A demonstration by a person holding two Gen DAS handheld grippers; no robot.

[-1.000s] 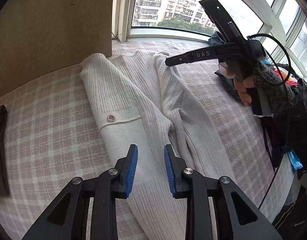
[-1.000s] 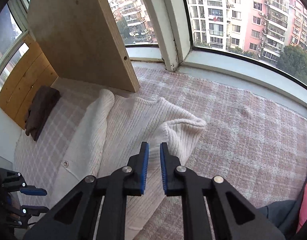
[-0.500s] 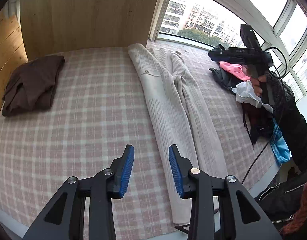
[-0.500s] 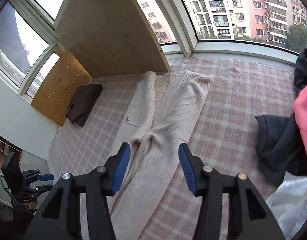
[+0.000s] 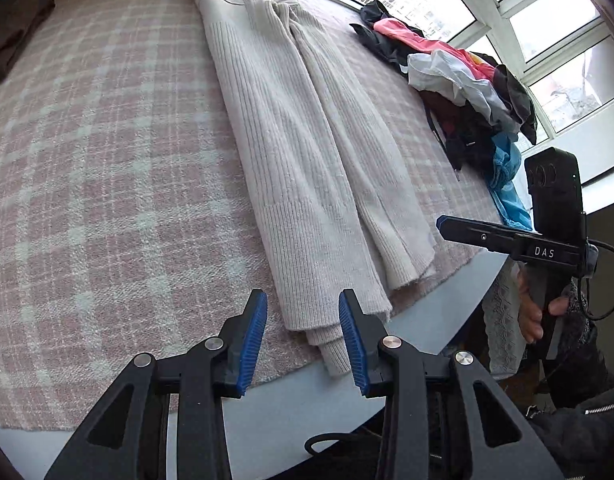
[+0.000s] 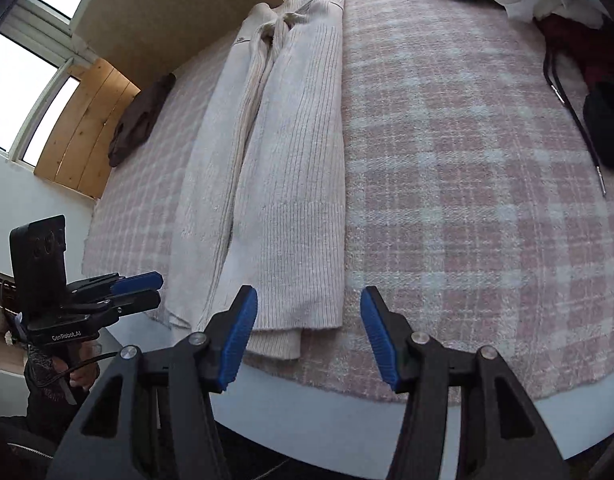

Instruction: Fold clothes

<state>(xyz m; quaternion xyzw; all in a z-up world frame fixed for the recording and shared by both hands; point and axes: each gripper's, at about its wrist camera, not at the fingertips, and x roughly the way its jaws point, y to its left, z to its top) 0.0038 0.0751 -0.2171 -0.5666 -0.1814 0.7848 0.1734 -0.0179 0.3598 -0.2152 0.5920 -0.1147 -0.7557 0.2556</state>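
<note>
The cream ribbed cardigan (image 5: 307,152) lies folded into a long narrow strip on the pink plaid blanket (image 5: 99,168) that covers the surface, its hem at the near edge. The left gripper (image 5: 303,338) hovers just above that hem with its blue fingers (image 5: 251,340) spread apart and nothing between them; the hem's corner sits just ahead of the gap, toward the right finger. The right gripper (image 6: 307,336) is wide open and empty as well, the strip's lower end (image 6: 291,320) reaching in beside its left finger while bare blanket (image 6: 467,160) lies ahead of its right finger. Well beyond the right fingers, a pile of mixed clothes (image 5: 459,76) sits by the window. A dark brown garment (image 6: 141,116) rests far off past the left side of the strip, near the wooden board (image 6: 87,132)
</note>
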